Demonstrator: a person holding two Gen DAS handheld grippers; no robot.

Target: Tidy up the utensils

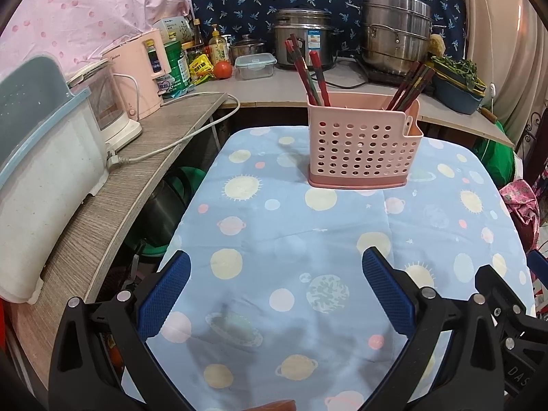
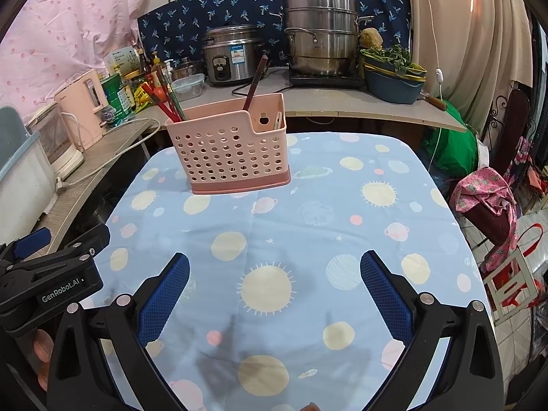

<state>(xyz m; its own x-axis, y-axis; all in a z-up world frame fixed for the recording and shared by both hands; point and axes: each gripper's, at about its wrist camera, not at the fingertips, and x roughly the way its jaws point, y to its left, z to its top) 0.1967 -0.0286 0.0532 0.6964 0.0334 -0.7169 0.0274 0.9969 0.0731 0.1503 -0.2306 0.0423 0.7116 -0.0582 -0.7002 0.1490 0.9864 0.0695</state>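
Observation:
A pink perforated utensil holder (image 1: 363,149) stands upright at the far end of the blue planet-print tablecloth (image 1: 308,239). Red and dark chopsticks (image 1: 310,75) lean in its left compartment and more chopsticks (image 1: 412,85) lean in its right one. It also shows in the right wrist view (image 2: 233,152) with chopsticks (image 2: 167,102) sticking out. My left gripper (image 1: 275,275) is open and empty, low over the near part of the cloth. My right gripper (image 2: 274,275) is open and empty beside it. The left gripper's body (image 2: 51,274) shows at the right view's left edge.
A wooden shelf (image 1: 137,178) on the left carries a white dish rack (image 1: 44,185) and a pink kettle (image 1: 144,72). The back counter holds a rice cooker (image 1: 304,37), a steel steamer pot (image 1: 397,30), bottles, a tomato and a blue basin (image 1: 459,92).

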